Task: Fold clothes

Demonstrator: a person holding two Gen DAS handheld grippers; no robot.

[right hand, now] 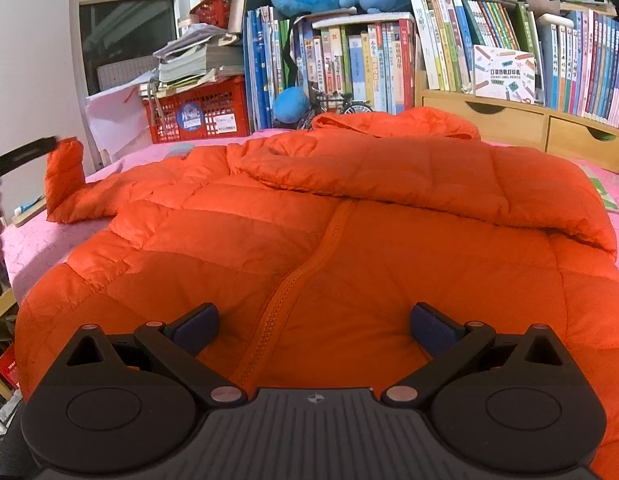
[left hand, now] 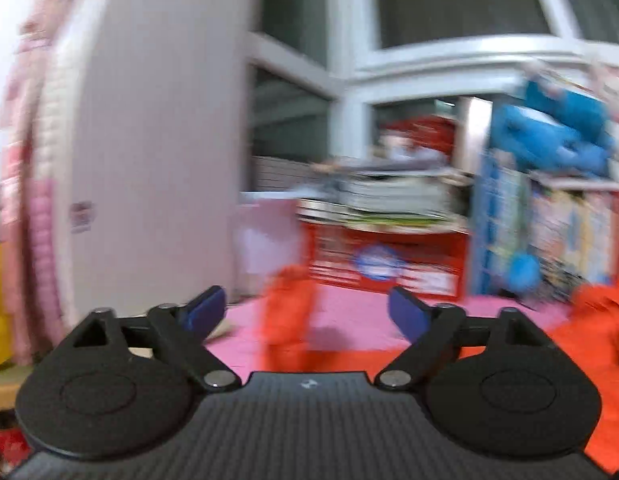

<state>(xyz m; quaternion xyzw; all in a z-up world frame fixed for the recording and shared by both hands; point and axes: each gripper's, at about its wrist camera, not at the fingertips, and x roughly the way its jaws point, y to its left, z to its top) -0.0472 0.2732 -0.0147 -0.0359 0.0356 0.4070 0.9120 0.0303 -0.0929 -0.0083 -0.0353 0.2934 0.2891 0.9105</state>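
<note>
Above the jacket [right hand: 349, 208], the right gripper [right hand: 315, 330] hovers spread, while the left gripper [left hand: 305, 314], spread and empty, faces its raised sleeve [left hand: 287, 312], likely mid-fold.

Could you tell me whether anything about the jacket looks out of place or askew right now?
Yes. The left sleeve of the orange jacket stands up on end at the edge of the pink bedspread instead of lying flat. The other sleeve is folded across the chest. Both tongs, left and right, stand open and empty.
</note>
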